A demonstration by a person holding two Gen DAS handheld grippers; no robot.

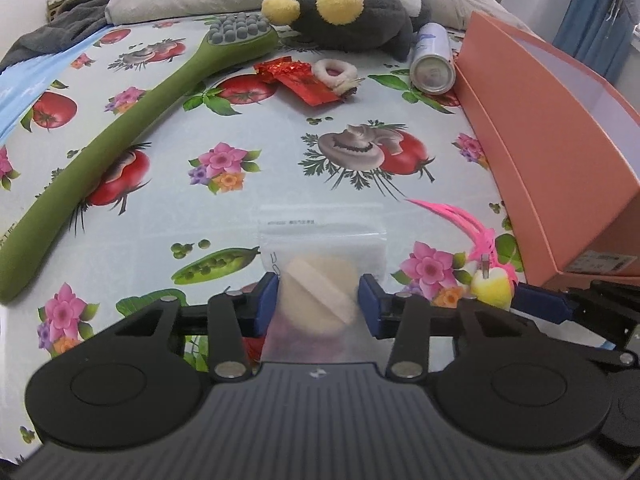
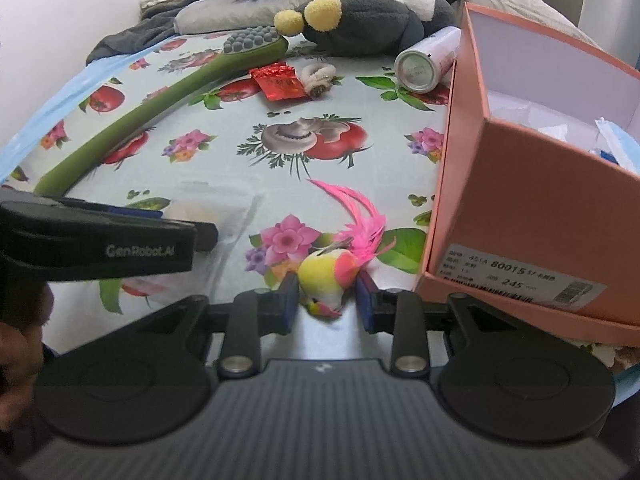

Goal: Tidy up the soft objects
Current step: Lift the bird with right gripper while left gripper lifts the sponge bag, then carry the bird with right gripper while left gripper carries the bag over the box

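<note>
In the left wrist view, my left gripper (image 1: 318, 296) is low over the flowered cloth, its blue pads pressed against both sides of a clear bag holding a round beige powder puff (image 1: 320, 284). Just to its right lies a yellow and pink bird toy (image 1: 492, 280) with a long pink feather. In the right wrist view, my right gripper (image 2: 327, 296) is shut on that bird toy (image 2: 326, 276), one pad on each flank, with the toy still resting on the cloth. The left gripper's black body (image 2: 120, 240) reaches in from the left.
An open salmon shoe box (image 2: 540, 220) with paper and a blue item inside stands on the right. Farther back lie a long green massage hammer (image 1: 120, 128), a red foil packet (image 1: 300, 80), a white scrunchie (image 1: 334, 74), a spray can (image 1: 432, 64) and a grey plush (image 1: 352, 16) against pillows.
</note>
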